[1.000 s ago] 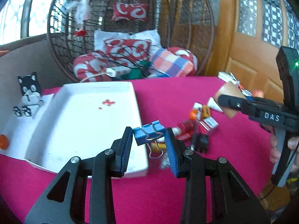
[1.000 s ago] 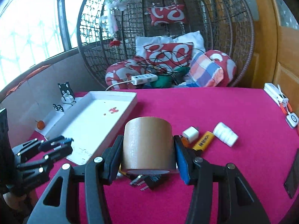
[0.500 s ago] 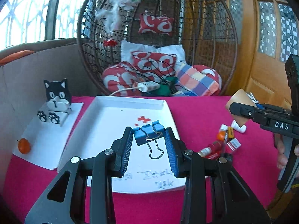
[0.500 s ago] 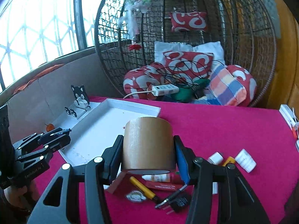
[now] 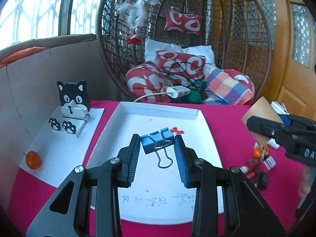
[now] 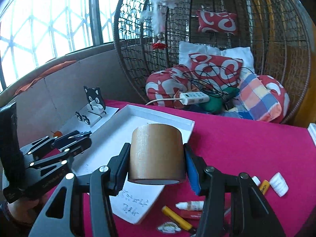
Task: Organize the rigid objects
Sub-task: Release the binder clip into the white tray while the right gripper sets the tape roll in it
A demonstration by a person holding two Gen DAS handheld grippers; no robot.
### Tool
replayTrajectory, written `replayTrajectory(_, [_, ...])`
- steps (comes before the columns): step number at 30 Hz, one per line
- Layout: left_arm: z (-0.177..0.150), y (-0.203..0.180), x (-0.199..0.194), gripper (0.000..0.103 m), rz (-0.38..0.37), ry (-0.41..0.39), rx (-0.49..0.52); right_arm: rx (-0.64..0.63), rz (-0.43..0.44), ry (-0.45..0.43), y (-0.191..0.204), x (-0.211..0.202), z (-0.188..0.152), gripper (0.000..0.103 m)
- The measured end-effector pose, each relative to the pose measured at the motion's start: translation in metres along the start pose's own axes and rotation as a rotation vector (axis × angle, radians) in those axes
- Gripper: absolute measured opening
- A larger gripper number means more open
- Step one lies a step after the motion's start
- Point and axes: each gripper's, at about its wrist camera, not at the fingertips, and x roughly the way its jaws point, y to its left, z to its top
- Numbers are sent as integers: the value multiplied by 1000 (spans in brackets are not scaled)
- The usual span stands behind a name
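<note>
The left hand-held gripper (image 5: 157, 148) clamps a blue binder clip (image 5: 157, 141) above the white tray (image 5: 158, 109). The right hand-held gripper (image 6: 157, 163) grips a brown tape roll (image 6: 156, 154), which hides part of the tray; the tray's writing is illegible.

Handwriting (image 5: 150, 200) on tray (image 5: 205, 138) blurred, unreadable; tape roll (image 6: 157, 154) hides tray's near corner.

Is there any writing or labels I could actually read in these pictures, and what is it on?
"DA", cut off by the frame edge: on the right gripper.
Handwriting on the white tray floor, near edge: too blurred to read.
Small print on the left gripper body: too blurred.
Yellow tube with dark marks: too small.
</note>
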Motion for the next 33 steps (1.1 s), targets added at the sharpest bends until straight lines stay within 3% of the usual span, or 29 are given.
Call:
replayTrajectory(8, [7, 15, 35, 35, 53, 43, -32, -17, -10, 33, 16, 34, 6, 52])
replayTrajectory(16, [9, 37, 84, 35, 51, 160, -97, -38, -27, 125, 27, 88, -4, 52])
replayTrajectory(29, [-6, 65, 104, 35, 29, 233, -207, -95, -103, 203, 43, 139, -19, 52])
replayTrajectory(31, [-8, 67, 103, 43, 43, 233, -211, -111, -117, 175, 46, 135, -18, 56])
replayTrajectory(33, [-9, 67, 99, 77, 63, 220, -213, -119, -121, 154, 48, 131, -18, 93])
